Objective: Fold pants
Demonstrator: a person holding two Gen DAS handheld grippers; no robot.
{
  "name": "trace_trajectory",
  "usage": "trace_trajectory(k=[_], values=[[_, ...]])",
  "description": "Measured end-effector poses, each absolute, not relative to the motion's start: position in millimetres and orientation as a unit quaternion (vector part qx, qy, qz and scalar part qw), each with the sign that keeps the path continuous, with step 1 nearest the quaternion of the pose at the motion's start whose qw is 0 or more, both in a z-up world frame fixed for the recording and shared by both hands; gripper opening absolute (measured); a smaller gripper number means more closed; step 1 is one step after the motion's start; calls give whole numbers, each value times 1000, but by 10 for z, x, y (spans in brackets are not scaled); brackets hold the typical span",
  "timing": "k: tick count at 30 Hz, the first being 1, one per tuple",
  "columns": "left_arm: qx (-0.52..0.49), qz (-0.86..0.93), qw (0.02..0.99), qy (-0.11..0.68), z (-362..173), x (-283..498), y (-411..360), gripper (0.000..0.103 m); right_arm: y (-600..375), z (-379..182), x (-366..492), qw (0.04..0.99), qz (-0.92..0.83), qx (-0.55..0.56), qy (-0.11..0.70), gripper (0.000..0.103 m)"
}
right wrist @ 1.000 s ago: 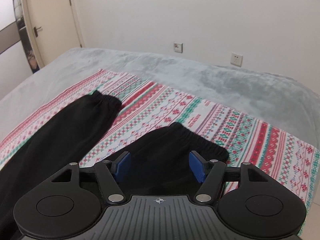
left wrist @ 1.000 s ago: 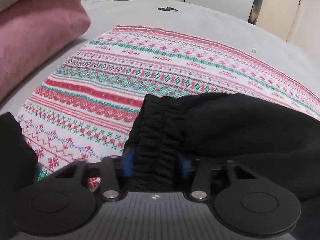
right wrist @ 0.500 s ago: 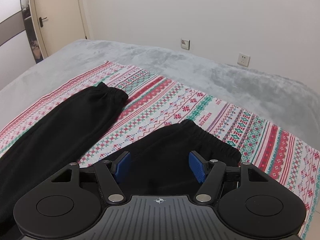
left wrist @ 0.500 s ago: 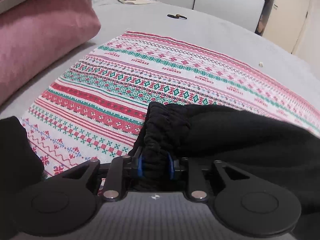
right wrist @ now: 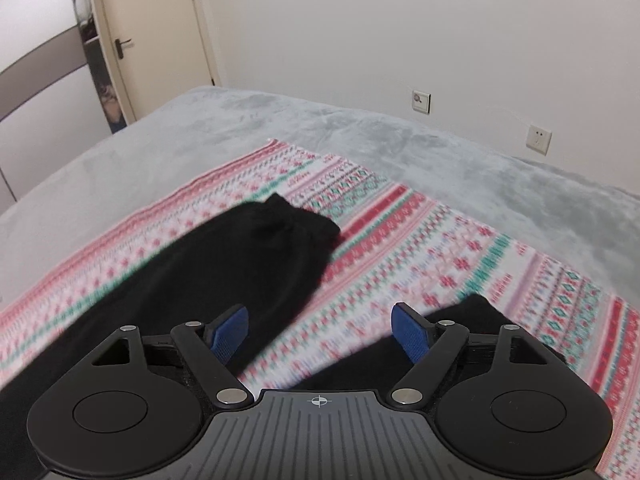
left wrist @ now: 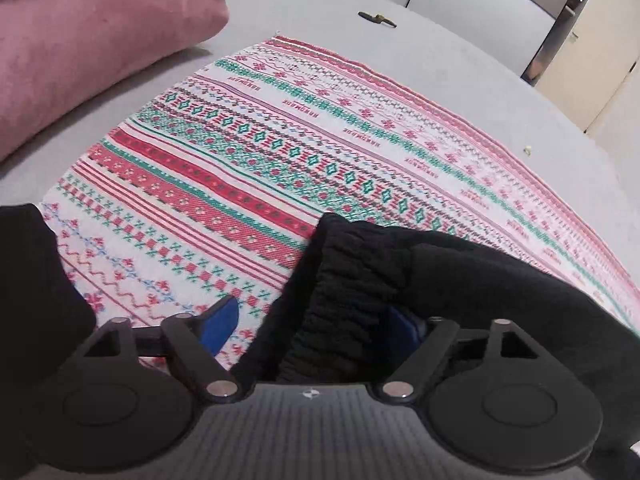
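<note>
A patterned red, green and white cloth (left wrist: 280, 152) lies spread on the grey bed (right wrist: 280, 120). A pink pillow (left wrist: 88, 36) sits beside it. Two wall sockets (right wrist: 538, 139) and a cream door (right wrist: 152, 40) stand behind.

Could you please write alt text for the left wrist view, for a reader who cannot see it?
The left hand-held gripper, jaws wide open, frames the gathered elastic waistband of black pants on a red, green and white patterned cloth. The cloth covers a grey bed, with a pink pillow at upper left.
</note>
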State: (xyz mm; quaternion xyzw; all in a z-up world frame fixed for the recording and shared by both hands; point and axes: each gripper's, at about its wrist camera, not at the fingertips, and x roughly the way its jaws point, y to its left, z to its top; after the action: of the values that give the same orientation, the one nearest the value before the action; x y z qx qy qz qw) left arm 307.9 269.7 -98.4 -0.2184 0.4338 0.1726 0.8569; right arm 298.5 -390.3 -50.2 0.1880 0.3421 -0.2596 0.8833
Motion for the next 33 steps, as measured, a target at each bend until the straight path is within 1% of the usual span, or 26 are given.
trace_trajectory(k=[3,4,8,9,10,13,14,15,19,23,25,26,27,28,29,30,31,33], values=[[-212,170,862,428,-909,3072,2697,100,-3993,-493,3176,881,-263,204,336,81],[-199,173,864,430,-898,3079,2675,102,-4032,-503,3258,880,-262,211,336,81],[-105,176,870,447,-896,3152,2522,103,-4160,-601,3658,870,-255,223,358,81],[-98,178,874,441,-866,3135,2547,103,-4169,-622,3752,868,-252,226,362,81],[-109,181,879,428,-818,3102,2606,103,-4188,-647,3866,867,-248,228,367,80],[-215,194,885,365,-693,2959,2959,103,-4226,-700,4206,864,-240,221,382,80],[-235,209,887,337,-668,2923,3027,103,-4237,-717,4320,865,-235,216,387,80],[-237,204,891,328,-662,2948,3026,103,-4248,-735,4428,865,-232,213,390,81],[-211,132,903,349,-759,3218,2789,103,-4306,-848,4836,862,-230,214,397,80],[-158,135,897,391,-993,3524,2628,103,-4327,-1032,5155,848,-233,209,427,79],[-153,147,886,412,-1152,3627,2653,103,-4290,-1148,5256,849,-239,164,441,72],[-155,150,880,423,-1223,3673,2665,103,-4264,-1196,5281,852,-240,140,444,59],[-158,149,877,429,-1279,3711,2674,96,-4245,-1237,5288,855,-245,120,441,43],[-158,146,878,427,-1303,3727,2665,86,-4232,-1253,5293,858,-247,108,438,34],[-148,150,882,421,-1304,3746,2632,82,-4226,-1259,5293,860,-247,97,436,11],[-131,150,884,422,-1301,3772,2587,76,-4234,-1253,5306,860,-242,93,440,1],[-121,148,887,420,-1293,3781,2555,71,-4257,-1237,5314,859,-232,101,445,1],[-136,152,890,409,-1266,3767,2552,66,-4258,-1157,5312,862,-228,93,442,1]])
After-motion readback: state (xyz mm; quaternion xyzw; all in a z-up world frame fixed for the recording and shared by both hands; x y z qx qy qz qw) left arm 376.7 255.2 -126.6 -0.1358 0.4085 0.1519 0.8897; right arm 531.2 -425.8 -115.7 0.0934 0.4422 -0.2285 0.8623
